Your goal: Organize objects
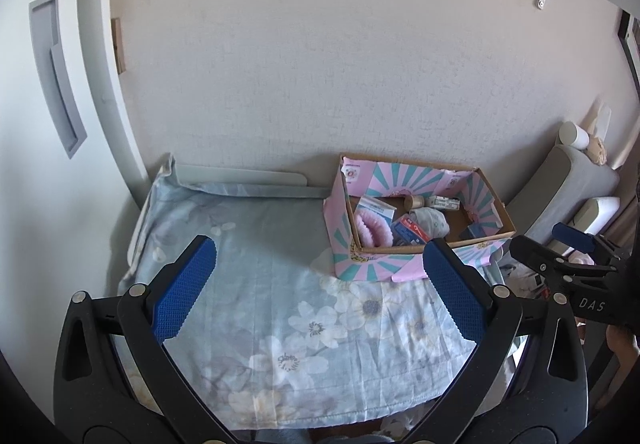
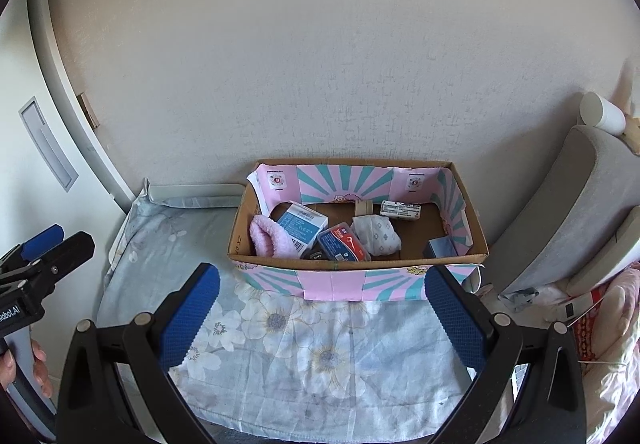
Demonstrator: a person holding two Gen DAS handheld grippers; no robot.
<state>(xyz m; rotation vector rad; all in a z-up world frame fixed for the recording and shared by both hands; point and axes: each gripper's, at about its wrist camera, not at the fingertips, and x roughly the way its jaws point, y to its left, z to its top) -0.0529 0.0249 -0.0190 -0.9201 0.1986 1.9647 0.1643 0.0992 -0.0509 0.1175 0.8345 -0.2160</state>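
A pink and teal cardboard box [image 2: 336, 286] [image 1: 372, 268] stands at the back of a table under a blue floral cloth [image 2: 304, 356] [image 1: 280, 308]. Inside lie a pink fuzzy sock [image 2: 269, 238] [image 1: 374, 232], a white and blue packet [image 2: 301, 226], a red and blue case [image 2: 344, 244] [image 1: 410, 230], a white patterned cloth bundle [image 2: 378, 230] [image 1: 432, 222], a small white tube [image 2: 400, 209], a tape roll [image 2: 363, 207] and a dark blue box [image 2: 440, 247]. My left gripper [image 1: 320, 264] and right gripper [image 2: 322, 294] both hang open and empty over the cloth, in front of the box.
A textured wall rises right behind the box. A grey cushioned chair back [image 2: 572, 211] with a white cylinder [image 2: 602, 115] on top stands to the right, with pink bedding [image 2: 616, 324] below. A white door [image 1: 52, 75] frames the left side. A hand [image 2: 38, 364] holds the left tool.
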